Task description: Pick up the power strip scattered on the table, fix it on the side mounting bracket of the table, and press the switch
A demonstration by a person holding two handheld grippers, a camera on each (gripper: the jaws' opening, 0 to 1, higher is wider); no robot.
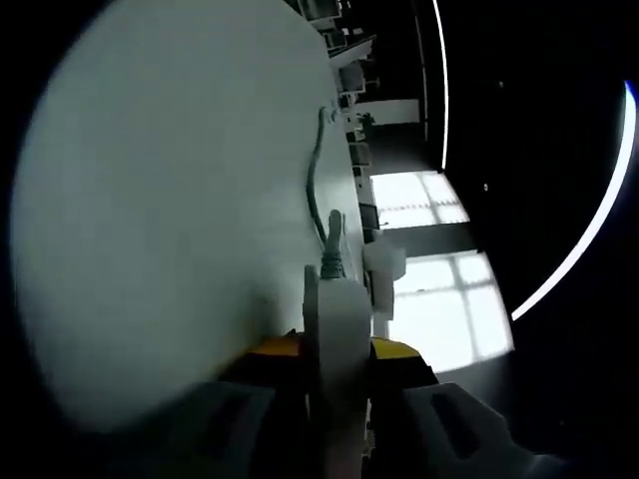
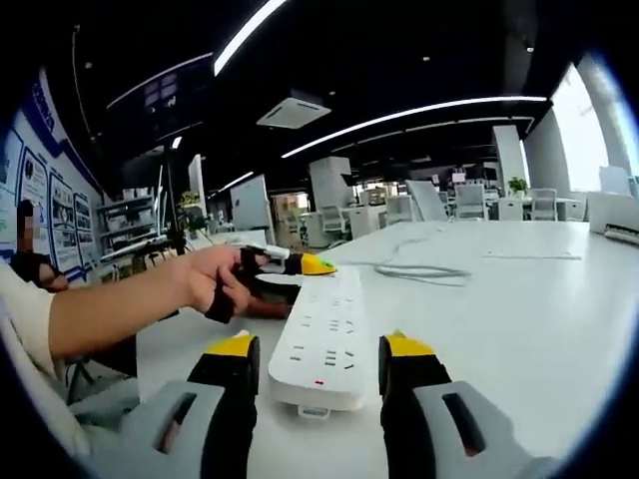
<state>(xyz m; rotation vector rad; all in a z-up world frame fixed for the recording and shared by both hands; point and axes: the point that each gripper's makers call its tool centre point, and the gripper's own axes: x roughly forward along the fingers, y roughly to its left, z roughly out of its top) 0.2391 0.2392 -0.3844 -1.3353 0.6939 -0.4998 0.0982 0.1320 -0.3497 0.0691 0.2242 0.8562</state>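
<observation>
White and matte, the desk (image 2: 519, 299) stretches into an open office. Left of the power strip (image 2: 324, 344), a hand (image 2: 215, 279) steers the left claw (image 2: 305, 265), which pinches the strip's far end; in its own view the left claw (image 1: 339, 364) clamps the strip (image 1: 339, 329) edge-on, grey cable (image 1: 316, 190) trailing beyond. Nearer, the right claw (image 2: 319, 374) straddles the strip, spread, jaws apart from it. Smooth, hard plastic could slip from so narrow a grip, or the cable could drag.
</observation>
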